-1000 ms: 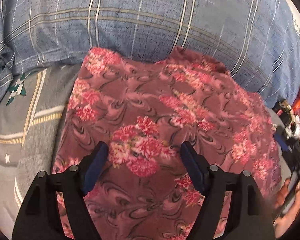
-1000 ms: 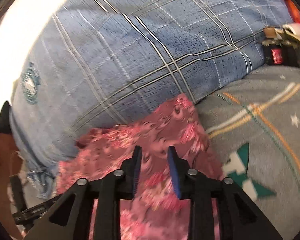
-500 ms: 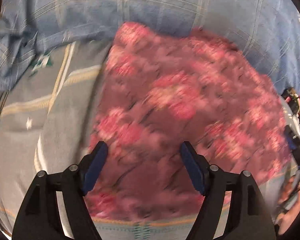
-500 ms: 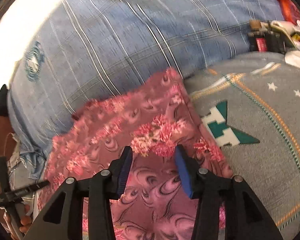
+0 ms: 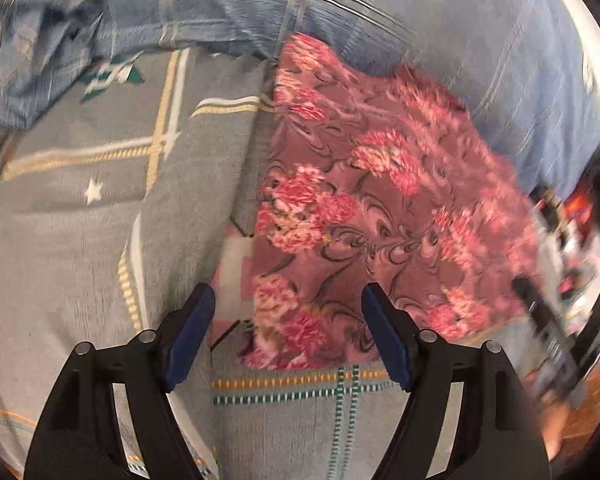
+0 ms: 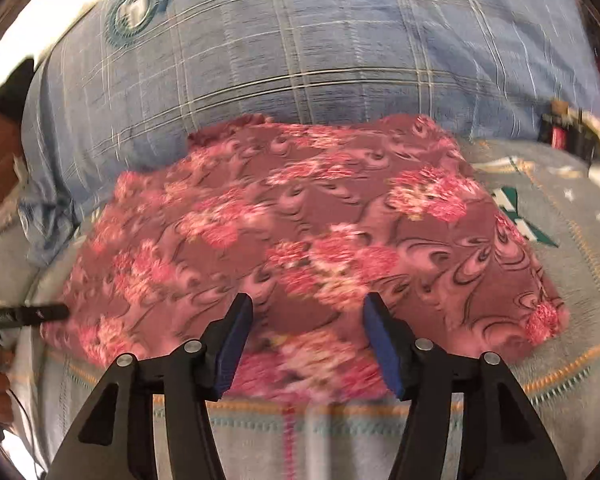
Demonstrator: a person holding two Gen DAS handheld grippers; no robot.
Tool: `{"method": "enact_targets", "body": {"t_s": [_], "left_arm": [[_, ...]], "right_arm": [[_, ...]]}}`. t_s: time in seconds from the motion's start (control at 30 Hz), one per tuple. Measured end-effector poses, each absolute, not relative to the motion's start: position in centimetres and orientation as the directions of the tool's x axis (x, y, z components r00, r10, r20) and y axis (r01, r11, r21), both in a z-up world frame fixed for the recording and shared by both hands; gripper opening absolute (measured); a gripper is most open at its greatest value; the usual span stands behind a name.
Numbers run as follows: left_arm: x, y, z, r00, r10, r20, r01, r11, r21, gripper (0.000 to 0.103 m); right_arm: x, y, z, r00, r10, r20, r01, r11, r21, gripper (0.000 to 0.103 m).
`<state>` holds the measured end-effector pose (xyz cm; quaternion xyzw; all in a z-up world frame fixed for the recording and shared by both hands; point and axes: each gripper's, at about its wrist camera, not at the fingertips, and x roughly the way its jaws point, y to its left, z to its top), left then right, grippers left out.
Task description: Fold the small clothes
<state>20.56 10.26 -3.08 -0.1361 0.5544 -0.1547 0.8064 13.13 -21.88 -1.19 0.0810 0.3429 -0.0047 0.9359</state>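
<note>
Both tongs empty: left tongs (image 5: pixel 286 320) wide, right tongs (image 6: pixel 306 328) just opening; floral cloth (image 6: pixel 300 240) edge near.

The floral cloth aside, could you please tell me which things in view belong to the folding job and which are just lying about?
Part of the job:
- floral cloth, spread flat
- left gripper, open over the cloth's near edge
- right gripper, jaws just opening, nothing pinched

Just lying about:
- grey blanket underneath
- blue checked bedding behind
- clutter at the far right, too blurred to name
</note>
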Motion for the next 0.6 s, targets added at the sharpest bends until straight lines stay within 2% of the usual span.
{"method": "enact_targets", "body": {"t_s": [0.1, 0.2, 0.33, 0.43, 0.6], "left_arm": [[21.2, 12.3, -3.3, 0.324, -0.46, -0.827, 0.031, 0.878, -0.477, 0.075], [22.0, 13.9, -3.3, 0.3, -0.511, -0.806, -0.02, 0.841, -0.54, 0.075], [22.6, 15.6, -2.6, 0.321, -0.519, -0.792, -0.053, 0.825, -0.562, 0.075], [22.9, 16.9, -2.3, 0.329, -0.525, -0.785, -0.072, 0.815, -0.575, 0.075], [23.3, 18.6, -2.0, 0.341, -0.525, -0.78, -0.103, 0.804, -0.586, 0.075]], "right_arm": [[12.4, -17.6, -0.4, 0.786, 0.119, -0.607, -0.08, 0.993, 0.09, 0.061], [12.2, -12.0, -1.2, 0.756, 0.184, -0.628, -0.246, 0.969, -0.013, 0.062], [12.2, -5.2, -3.4, 0.713, 0.213, -0.668, -0.407, 0.902, -0.147, 0.062], [12.7, -1.0, -4.4, 0.737, 0.15, -0.659, -0.435, 0.851, -0.293, 0.063], [14.9, 3.2, -4.8, 0.797, 0.07, -0.6, -0.404, 0.8, -0.444, 0.065]]}}
